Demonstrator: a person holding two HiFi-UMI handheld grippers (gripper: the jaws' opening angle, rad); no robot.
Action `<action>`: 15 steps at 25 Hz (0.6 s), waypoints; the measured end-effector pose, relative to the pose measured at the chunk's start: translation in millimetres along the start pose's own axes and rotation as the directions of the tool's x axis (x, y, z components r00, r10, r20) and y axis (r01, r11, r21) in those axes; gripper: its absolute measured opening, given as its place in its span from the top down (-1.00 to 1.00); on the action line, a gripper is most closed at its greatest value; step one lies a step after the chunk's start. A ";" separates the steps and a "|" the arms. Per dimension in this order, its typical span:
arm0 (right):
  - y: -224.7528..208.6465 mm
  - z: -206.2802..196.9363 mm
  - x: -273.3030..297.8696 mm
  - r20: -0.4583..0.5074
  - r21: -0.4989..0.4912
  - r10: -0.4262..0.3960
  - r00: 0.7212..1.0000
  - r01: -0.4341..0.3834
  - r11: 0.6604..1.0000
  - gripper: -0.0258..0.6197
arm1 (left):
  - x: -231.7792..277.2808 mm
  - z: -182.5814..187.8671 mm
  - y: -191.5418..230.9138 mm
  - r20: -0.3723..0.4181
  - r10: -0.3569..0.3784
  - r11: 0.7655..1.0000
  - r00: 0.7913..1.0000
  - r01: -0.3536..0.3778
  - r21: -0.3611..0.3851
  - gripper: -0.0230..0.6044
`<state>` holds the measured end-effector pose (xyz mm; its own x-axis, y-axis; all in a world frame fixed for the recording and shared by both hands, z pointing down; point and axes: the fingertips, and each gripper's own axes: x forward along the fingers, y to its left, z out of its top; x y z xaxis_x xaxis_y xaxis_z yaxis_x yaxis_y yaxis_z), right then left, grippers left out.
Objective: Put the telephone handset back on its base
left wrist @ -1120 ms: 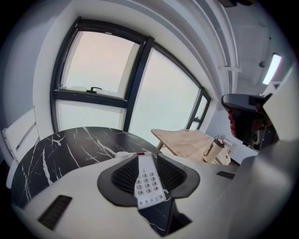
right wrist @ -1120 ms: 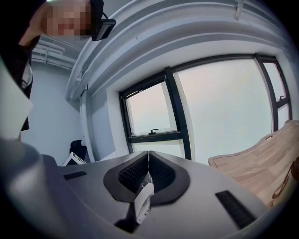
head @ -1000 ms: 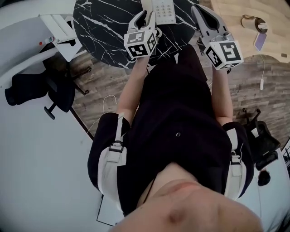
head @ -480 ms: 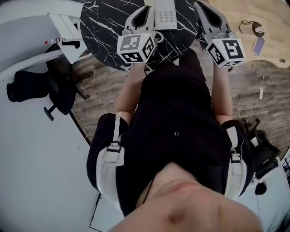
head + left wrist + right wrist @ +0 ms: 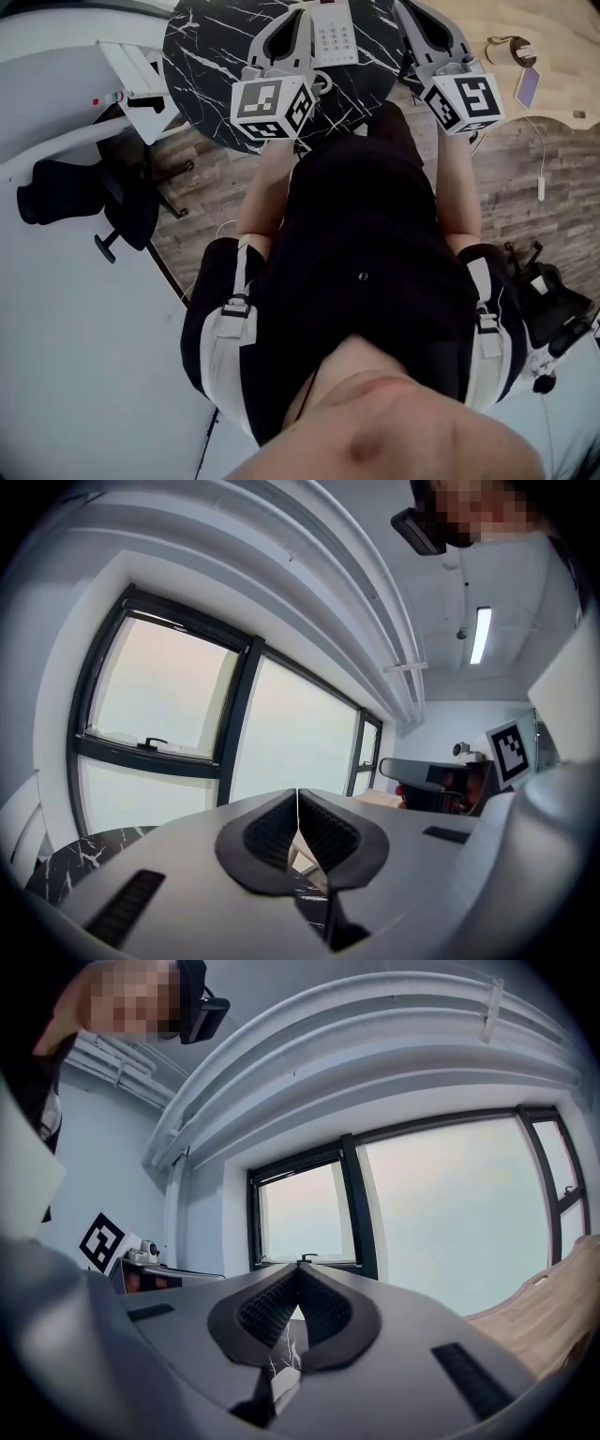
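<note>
A white telephone [image 5: 335, 33] with a grey keypad lies at the far side of the round black marble table [image 5: 211, 56]; its coiled cord [image 5: 324, 84] trails toward me. The handset cannot be told apart from the base here. My left gripper [image 5: 302, 11] points at the phone's left side, and in the left gripper view its jaws [image 5: 297, 795] are shut with nothing between them. My right gripper [image 5: 405, 9] lies along the phone's right side. Its jaws [image 5: 299, 1268] are also shut and empty. Both gripper views look upward at windows and ceiling.
A white stand [image 5: 131, 70] and a black office chair [image 5: 75, 192] are to the left of the table. A wooden tabletop [image 5: 553, 37] at the right carries a small round object [image 5: 506, 47] and a bluish card [image 5: 527, 86]. A white cable [image 5: 542, 178] lies on the wood floor.
The left gripper's jaws have come together from a partly open stance. The left marker cube has shifted left and nearer to me. The right gripper has barely moved.
</note>
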<state>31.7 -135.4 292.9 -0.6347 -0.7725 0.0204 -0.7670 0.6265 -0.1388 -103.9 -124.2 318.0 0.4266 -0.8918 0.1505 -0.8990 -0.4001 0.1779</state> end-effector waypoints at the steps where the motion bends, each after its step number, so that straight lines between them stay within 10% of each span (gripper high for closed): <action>1: -1.5 0.6 -2.0 0.001 0.000 -0.004 1.000 0.004 1.000 0.83 | 0.7 0.0 -2.2 0.000 -0.004 1.000 1.000 0.004 0.000 0.86; 15: -1.5 1.7 -18.0 0.002 -0.007 -0.018 1.000 0.018 1.000 0.83 | -0.5 -0.7 -17.0 -0.007 -0.032 0.999 0.999 0.032 0.008 0.86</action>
<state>44.5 -122.6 291.1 -0.6205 -0.7839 0.0210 -0.7790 0.6131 -0.1314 -88.7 -116.8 315.5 0.4559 -0.8770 0.1517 -0.8857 -0.4302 0.1745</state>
